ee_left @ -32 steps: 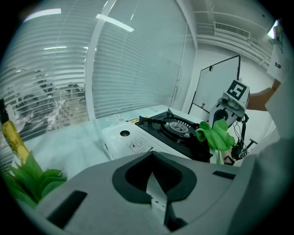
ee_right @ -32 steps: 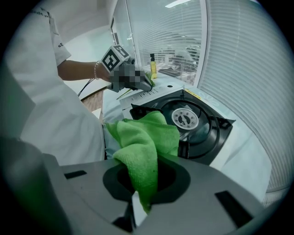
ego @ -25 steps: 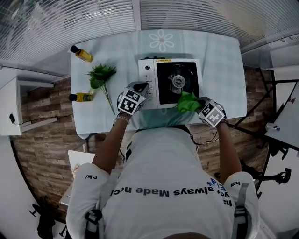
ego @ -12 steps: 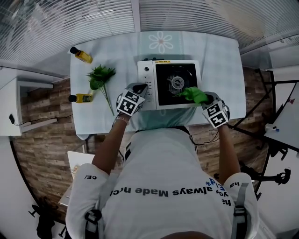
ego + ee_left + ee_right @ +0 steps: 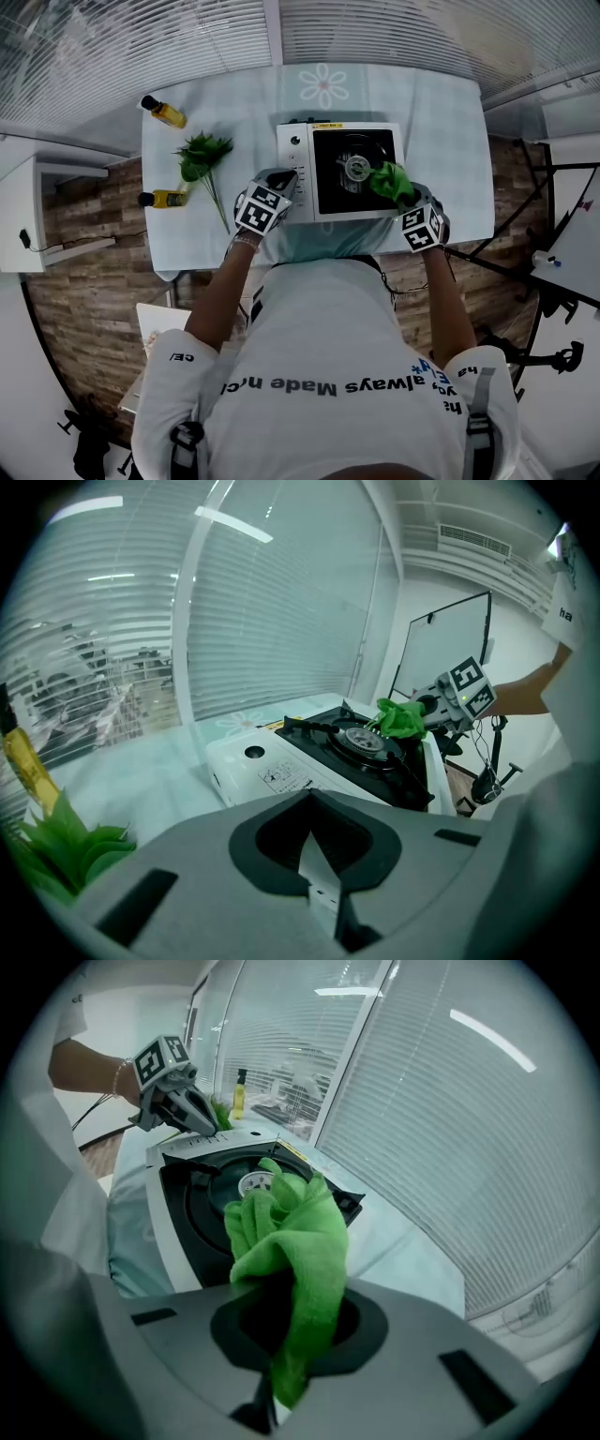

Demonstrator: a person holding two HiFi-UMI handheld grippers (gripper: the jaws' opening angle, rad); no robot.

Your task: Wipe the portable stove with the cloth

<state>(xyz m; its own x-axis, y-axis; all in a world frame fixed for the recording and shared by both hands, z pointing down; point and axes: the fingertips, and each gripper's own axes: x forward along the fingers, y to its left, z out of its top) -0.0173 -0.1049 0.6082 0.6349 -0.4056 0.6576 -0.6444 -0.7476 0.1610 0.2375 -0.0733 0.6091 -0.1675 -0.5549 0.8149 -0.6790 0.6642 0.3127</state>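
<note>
The portable stove (image 5: 298,159), white with a black top and a round burner (image 5: 356,168), stands in the middle of the table. My right gripper (image 5: 399,194) is shut on a bunched green cloth (image 5: 388,179) that lies on the black top just right of the burner. From the right gripper view, the cloth (image 5: 286,1232) fills the jaws and hides the fingertips. My left gripper (image 5: 280,176) is shut, its tips at the stove's left front edge beside the control panel (image 5: 202,1143). The left gripper view shows the stove (image 5: 281,771) ahead and the cloth (image 5: 401,718) beyond it.
Two yellow bottles (image 5: 165,111) (image 5: 164,195) and a green plant sprig (image 5: 202,155) lie on the table's left part. The table (image 5: 441,122) has a pale checked cover with a flower print. Slatted blinds run behind it. Table edges are close on both sides.
My right gripper has carried the cloth from the stove's front edge up onto the black top, to the right of the burner. The left gripper has stayed put.
</note>
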